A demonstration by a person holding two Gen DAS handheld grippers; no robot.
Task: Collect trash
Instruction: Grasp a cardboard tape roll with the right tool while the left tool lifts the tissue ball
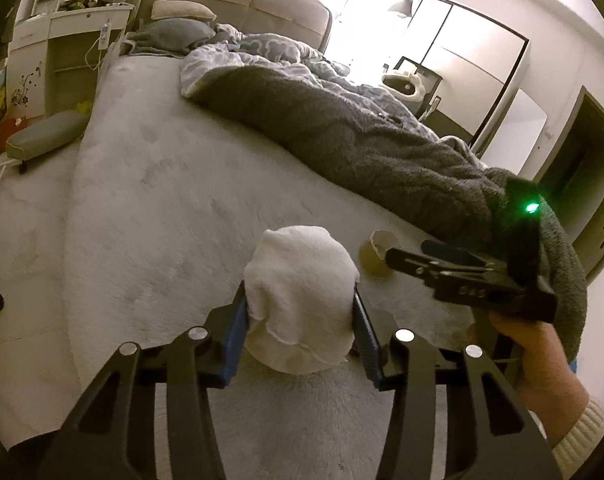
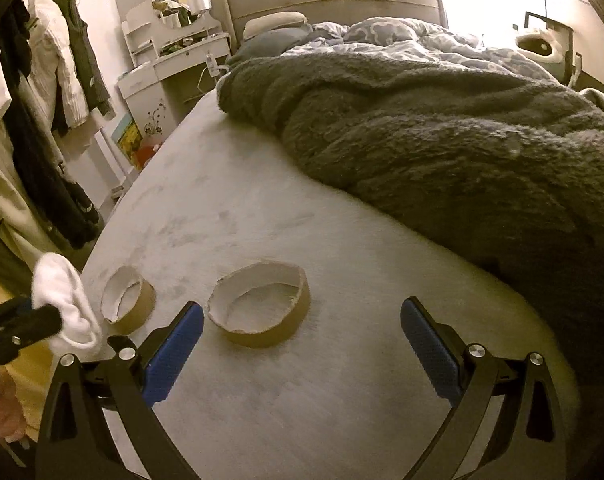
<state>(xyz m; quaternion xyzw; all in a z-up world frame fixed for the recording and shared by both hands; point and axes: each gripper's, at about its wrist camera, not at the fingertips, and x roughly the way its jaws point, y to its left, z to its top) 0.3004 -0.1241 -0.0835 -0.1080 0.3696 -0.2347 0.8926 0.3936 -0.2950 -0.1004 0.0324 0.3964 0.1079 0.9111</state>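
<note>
Now, starting on my left, my left claw (image 1: 299,316) is clamping a crumpled white cloth (image 1: 299,300) between its blue pads, holding it up just over the pale bed (image 1: 161,184); I cannot tell whether it is a sock or a rag. I am judging that grip sound, since the bundle is sitting squarely between the two pads, so I am leaving that hand alone and keeping it clear of the other one.

Moving right, two cardboard rings are lying on the bed. The small ring (image 2: 127,300) is sitting just beside the cloth, and the big ring (image 2: 259,304) is lying ahead of my right claw (image 2: 302,340), closer to its left pad than its right. That claw is spread wide and is holding nothing.

The step in hand, as I am reading it, is picking up the big ring. To do it well, I am thinking of shifting the claw a little leftward so the ring sits centred, then lowering until the pads straddle the ring's wall. The cardboard looks thin and torn along its inner edge, so I am planning on a gentle squeeze; a hard one is likely to flatten it. The soft bed is going to give under pressure, so I am wanting to come down lightly.

Furthest right, the dark fuzzy blanket (image 2: 462,140) is lying well apart from the rings, so I am not expecting a snag.
</note>
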